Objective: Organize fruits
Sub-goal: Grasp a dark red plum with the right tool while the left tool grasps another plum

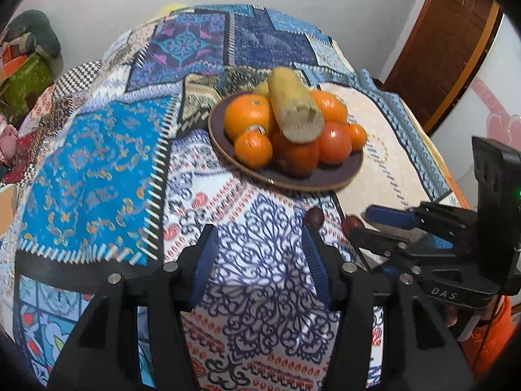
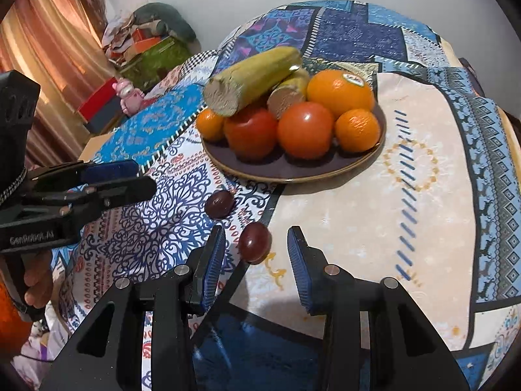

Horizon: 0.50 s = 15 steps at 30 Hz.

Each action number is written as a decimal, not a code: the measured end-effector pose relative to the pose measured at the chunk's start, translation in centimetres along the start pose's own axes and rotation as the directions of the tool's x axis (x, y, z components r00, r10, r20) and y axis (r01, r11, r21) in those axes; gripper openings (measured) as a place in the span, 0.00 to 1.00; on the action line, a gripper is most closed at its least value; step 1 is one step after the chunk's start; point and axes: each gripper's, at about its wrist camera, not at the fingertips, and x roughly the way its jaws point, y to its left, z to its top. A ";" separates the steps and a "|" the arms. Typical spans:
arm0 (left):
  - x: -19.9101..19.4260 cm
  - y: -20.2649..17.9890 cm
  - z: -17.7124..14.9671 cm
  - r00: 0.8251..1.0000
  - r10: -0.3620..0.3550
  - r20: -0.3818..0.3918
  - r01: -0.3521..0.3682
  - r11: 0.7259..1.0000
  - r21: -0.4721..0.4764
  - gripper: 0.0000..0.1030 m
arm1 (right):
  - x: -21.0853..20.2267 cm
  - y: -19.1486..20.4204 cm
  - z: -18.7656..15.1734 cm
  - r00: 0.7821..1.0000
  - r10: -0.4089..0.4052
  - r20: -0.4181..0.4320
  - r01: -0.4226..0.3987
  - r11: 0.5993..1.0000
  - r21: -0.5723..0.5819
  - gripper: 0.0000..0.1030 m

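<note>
Left gripper [image 1: 260,244] jaws spread wide, nothing between them, hovering over the patterned tablecloth [image 1: 97,150]. Left wrist view: dark plate [image 1: 325,179] ahead, piled with oranges [image 1: 249,115], tomatoes [image 1: 334,142] and a cut sugarcane piece [image 1: 293,107] lying on top. One dark grape [image 1: 314,216] on the cloth just past the right finger tip; a second grape [image 1: 351,223] right against the right gripper [image 1: 374,224], which enters from the right side.

Right wrist view: right gripper [image 2: 257,244] also wide open, not gripping. Near grape [image 2: 254,241] sits on the cloth between the fingers, closer to the left pad [image 2: 213,264]. Far grape [image 2: 219,204] lies between that one and the plate [image 2: 293,171], off the rim. Left gripper [image 2: 130,179] visible at left.
</note>
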 end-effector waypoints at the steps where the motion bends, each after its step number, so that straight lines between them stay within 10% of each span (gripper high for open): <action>1: 0.3 -0.2 -0.2 1.000 0.000 -0.010 0.000 1.000 0.009 0.51 | 0.2 0.1 0.1 1.000 0.001 -0.004 -0.001 1.000 -0.005 0.35; 15: 3.3 -4.2 0.9 0.998 -0.026 -0.057 0.033 0.992 0.123 0.40 | -0.6 0.3 -0.6 0.998 -0.049 0.034 0.051 0.997 -0.050 0.18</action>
